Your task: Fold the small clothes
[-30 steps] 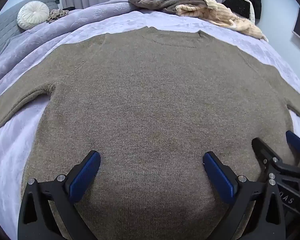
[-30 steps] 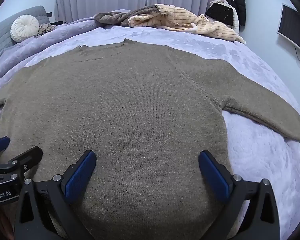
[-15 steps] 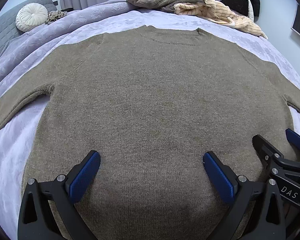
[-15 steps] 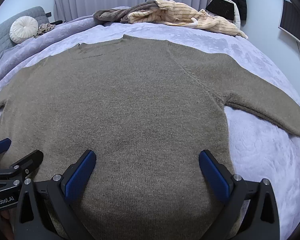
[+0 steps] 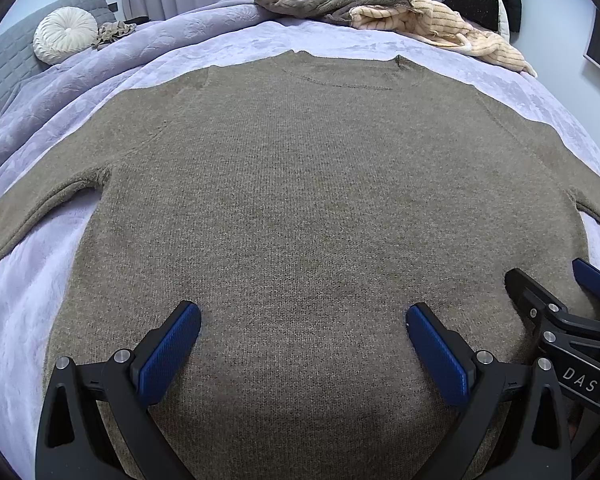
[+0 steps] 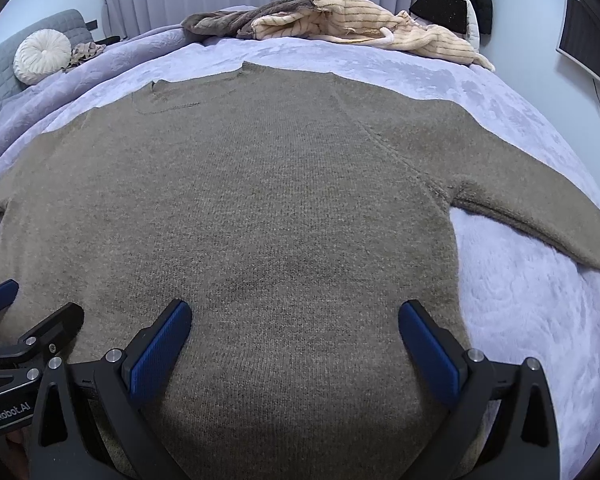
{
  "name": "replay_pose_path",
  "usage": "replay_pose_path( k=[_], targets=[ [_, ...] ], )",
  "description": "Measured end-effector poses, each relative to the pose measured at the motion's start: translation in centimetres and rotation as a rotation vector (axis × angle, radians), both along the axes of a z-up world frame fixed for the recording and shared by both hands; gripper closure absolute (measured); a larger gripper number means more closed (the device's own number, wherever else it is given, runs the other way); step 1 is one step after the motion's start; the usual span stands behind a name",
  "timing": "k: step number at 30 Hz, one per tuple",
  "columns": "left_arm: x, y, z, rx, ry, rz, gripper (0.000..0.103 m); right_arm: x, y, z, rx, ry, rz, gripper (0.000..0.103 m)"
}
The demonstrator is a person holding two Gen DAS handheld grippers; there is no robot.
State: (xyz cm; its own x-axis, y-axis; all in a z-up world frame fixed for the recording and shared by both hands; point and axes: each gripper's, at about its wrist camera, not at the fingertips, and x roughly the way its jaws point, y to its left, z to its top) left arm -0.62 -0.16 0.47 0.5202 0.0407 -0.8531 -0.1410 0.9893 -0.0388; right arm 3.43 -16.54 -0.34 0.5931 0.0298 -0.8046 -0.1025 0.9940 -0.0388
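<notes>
Sweater [image 5: 320,200], olive-brown knit, is lying flat and face up on the lavender bed cover [image 5: 28,304], neckline toward the curtains and hem toward the cameras. Its sleeves are spreading outward on both sides of the body; the right sleeve [image 6: 540,216] is angling away from the sweater across the cover, and the left sleeve [image 5: 28,216] is doing likewise on the opposite side.

Left hand-held gripper [image 5: 303,350] is hovering over the sweater's lower body with its blue pads spread wide, gripping nothing. Right hand-held gripper [image 6: 294,344] is sitting just beside it, also over the sweater's lower body, jaws equally wide apart and holding nothing. Whether any pad is touching the knit cannot be told. Each device is showing at the edge of the other's view.

Beyond the sweater's neckline, a heap of clothes [image 6: 340,20], cream ribbed and brown, is resting at the far edge of the bed. Farther off to the sweater's left side, a round white cushion [image 5: 66,40] is leaning against a grey headboard [image 5: 0,76].
</notes>
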Motion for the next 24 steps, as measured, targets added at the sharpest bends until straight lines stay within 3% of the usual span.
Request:
replay_pose_path(
  k=[9,14,19,24],
  targets=[
    [0.6,-0.1,0.0,-0.007,0.061,0.005,0.0,0.1,0.1,0.1,-0.011,0.005,0.009,0.0],
    [1.1,-0.1,0.4,-0.02,0.1,0.056,0.0,0.0,-0.1,0.5,0.002,-0.004,0.012,0.0],
    [1.4,-0.1,0.4,-0.017,0.13,0.078,0.0,-0.4,0.9,0.8,-0.073,-0.038,-0.003,0.0],
    [2.1,0.3,1.4,-0.013,0.179,0.111,0.0,0.1,0.5,2.0,-0.061,0.027,0.037,0.0]
  ],
)
